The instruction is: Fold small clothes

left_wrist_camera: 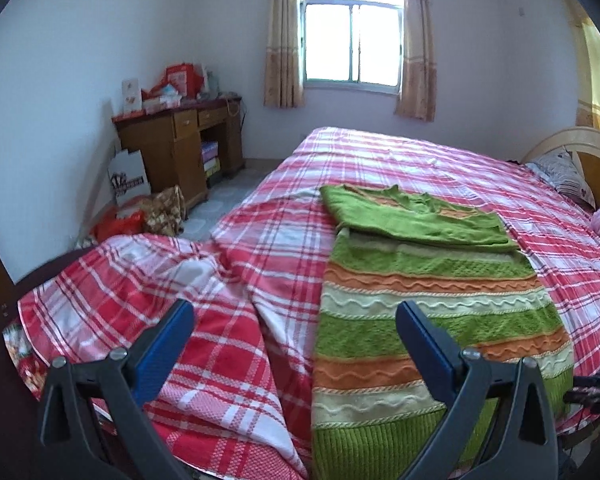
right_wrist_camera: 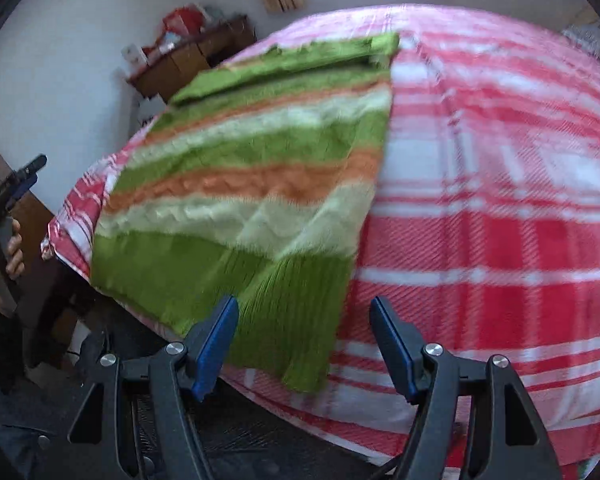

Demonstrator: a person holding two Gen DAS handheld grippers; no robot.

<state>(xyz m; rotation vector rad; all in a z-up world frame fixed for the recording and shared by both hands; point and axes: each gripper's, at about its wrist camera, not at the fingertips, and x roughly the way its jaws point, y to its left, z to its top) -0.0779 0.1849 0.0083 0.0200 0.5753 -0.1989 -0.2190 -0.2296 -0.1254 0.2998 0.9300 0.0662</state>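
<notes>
A knitted sweater (left_wrist_camera: pixel 420 320) with green, orange and cream stripes lies flat on the red plaid bedspread (left_wrist_camera: pixel 220 340), its far part folded over into a plain green layer (left_wrist_camera: pixel 416 216). My left gripper (left_wrist_camera: pixel 296 312) is open and empty above the bed's near edge, its right finger over the sweater. The sweater also shows in the right wrist view (right_wrist_camera: pixel 252 184), blurred. My right gripper (right_wrist_camera: pixel 304 316) is open and empty, just above the sweater's green ribbed hem corner (right_wrist_camera: pixel 300 320). The left gripper (right_wrist_camera: pixel 16 184), held in a hand, shows at the left edge of that view.
A wooden desk (left_wrist_camera: pixel 180 136) with boxes and bags stands by the far left wall. Bags lie on the floor (left_wrist_camera: pixel 140 212) beside it. A window with curtains (left_wrist_camera: pixel 352 40) is behind the bed. A pillow and headboard (left_wrist_camera: pixel 568 172) are at the right.
</notes>
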